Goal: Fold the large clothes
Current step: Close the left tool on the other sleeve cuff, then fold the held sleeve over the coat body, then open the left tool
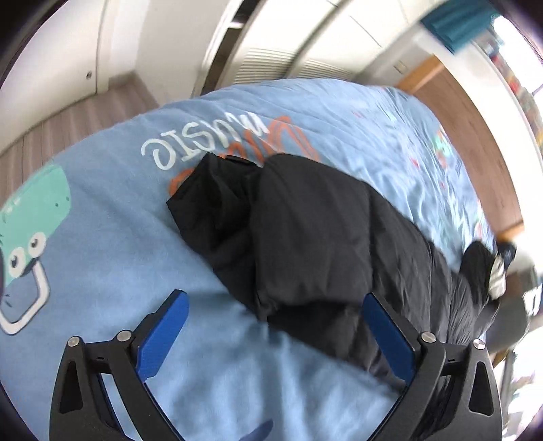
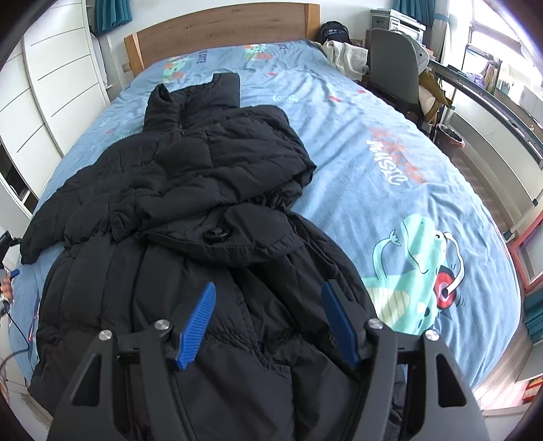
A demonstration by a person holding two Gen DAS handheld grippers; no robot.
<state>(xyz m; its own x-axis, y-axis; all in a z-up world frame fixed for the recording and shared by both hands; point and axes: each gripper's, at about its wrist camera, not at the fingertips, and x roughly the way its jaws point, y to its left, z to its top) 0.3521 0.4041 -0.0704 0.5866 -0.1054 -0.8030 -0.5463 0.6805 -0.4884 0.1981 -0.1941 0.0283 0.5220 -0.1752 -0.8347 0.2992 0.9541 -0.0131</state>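
While the black coat (image 2: 190,210) lies spread along the left half of the bed (image 2: 390,142), collar toward the far headboard (image 2: 220,30) and one sleeve already crossed over its chest, neither tool has hold of it. The right tool (image 2: 268,322) hangs above the coat's near hem with its blue pads wide apart and nothing between them. The left tool (image 1: 275,334) is just as wide apart, hovering over the coat's edge, where dark padding meets blue sheet.

The padding looks puffy and slippery, so I'd guess the main risk is a thin pinch: a tool catching only the outer shell would let the filling slide, and the fold would sag or spring back. The crossed sleeve sits loosely and could slip off the chest if the hem is lifted too quickly. The coat's left side lies near the bed's edge, so a hard pull that way could drag it over.

The right wrist view gives the whole coat, the headboard, a chair (image 2: 393,71) and a bin (image 2: 449,139) to the right. The left wrist view shows none of that layout; instead it shows a bunched end of the coat up close, the floor (image 1: 68,125) past the bed, and a cupboard (image 1: 271,61).
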